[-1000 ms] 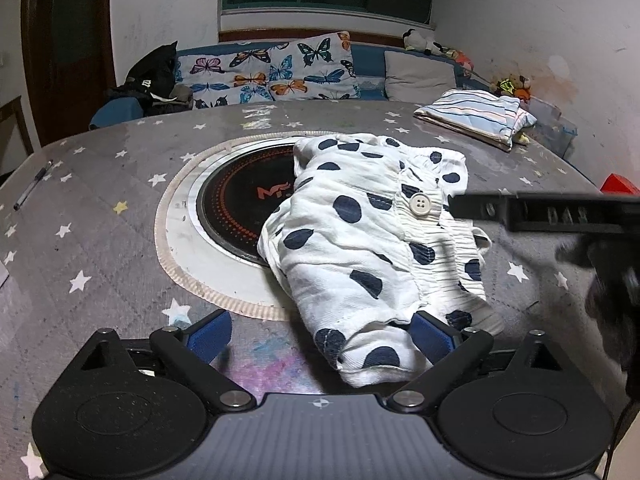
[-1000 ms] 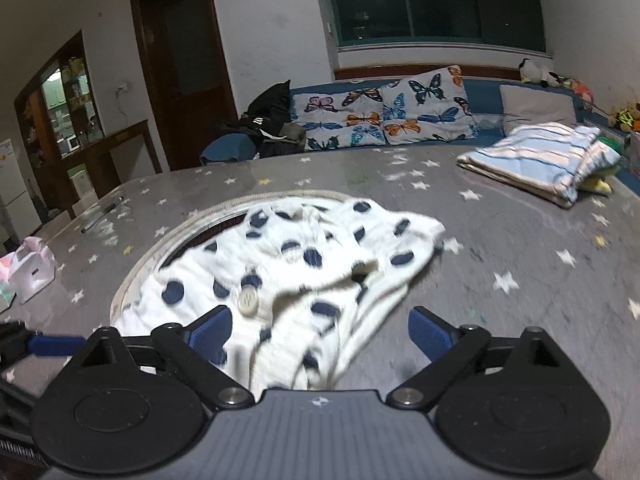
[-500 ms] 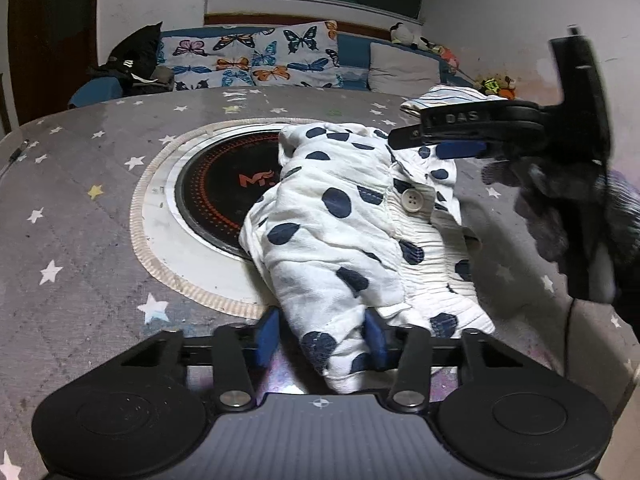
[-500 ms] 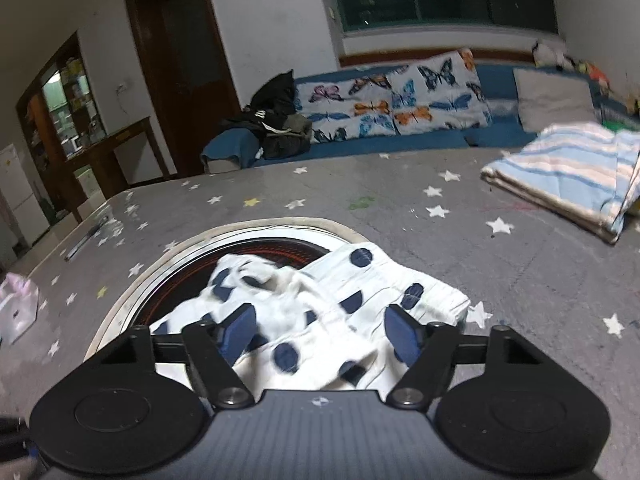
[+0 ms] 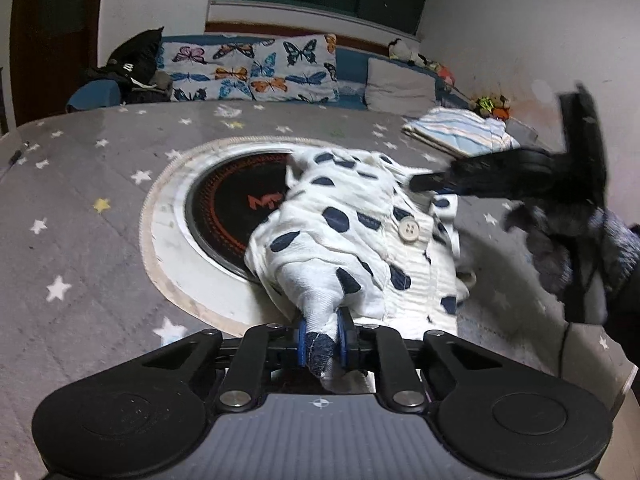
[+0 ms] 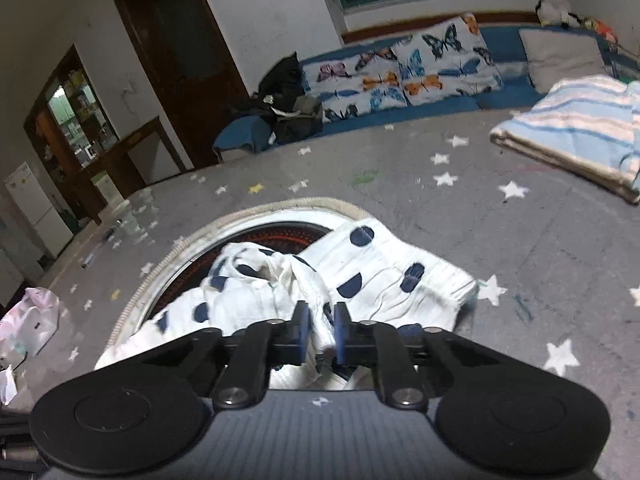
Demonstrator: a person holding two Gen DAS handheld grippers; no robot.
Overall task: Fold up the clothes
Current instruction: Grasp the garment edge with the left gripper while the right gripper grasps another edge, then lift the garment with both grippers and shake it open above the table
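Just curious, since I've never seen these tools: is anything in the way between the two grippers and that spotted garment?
Nothing visible. The left gripper and the right gripper are each already shut on a bunch of the polka-dot garment, with no object between.

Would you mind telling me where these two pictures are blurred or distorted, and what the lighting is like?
Left wrist view: the right tool and the gloved hand behind it are motion-smeared, while the polka-dot garment pinched in the left tool is sharp. Right wrist view: mild blur on the garment and striped folded cloth. Both views: fisheye bends the table edge; dim indoor light, dark window.
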